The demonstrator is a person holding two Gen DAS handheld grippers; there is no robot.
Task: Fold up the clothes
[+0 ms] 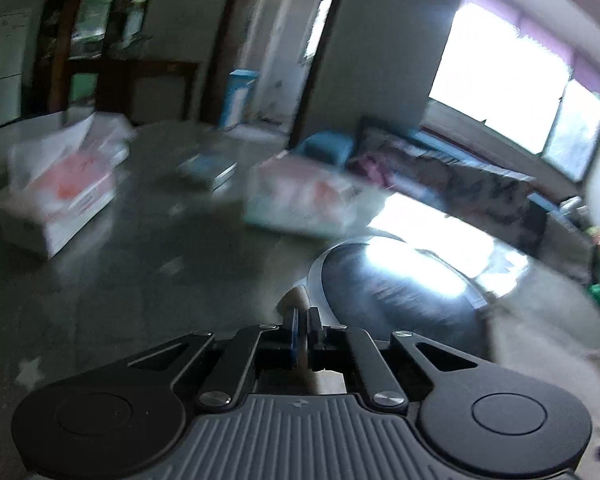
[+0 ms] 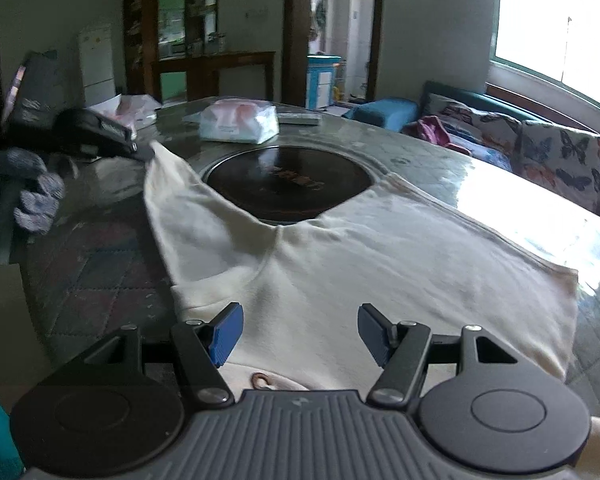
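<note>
Cream garment [image 2: 372,256] lies spread on the table [image 2: 440,160], partly covering its dark round cooktop [image 2: 284,184]. Left gripper [image 2: 140,152], beside the cooktop, pinches one lifted corner; right gripper [image 2: 300,334] hovers spread apart above the near edge.

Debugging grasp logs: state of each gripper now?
Left gripper: shut on the shirt's sleeve tip, lifting it.
Right gripper: open, holding nothing, above the shirt.

Round glassy surface [image 2: 440,160] reflecting window light, dark round inset plate [image 2: 288,184] sitting at its centre, cream garment [image 2: 360,272] lying spread across the near side and partly covering the plate, wrapped tissue pack [image 2: 240,122] and flat box [image 2: 300,119] resting at the far side
</note>
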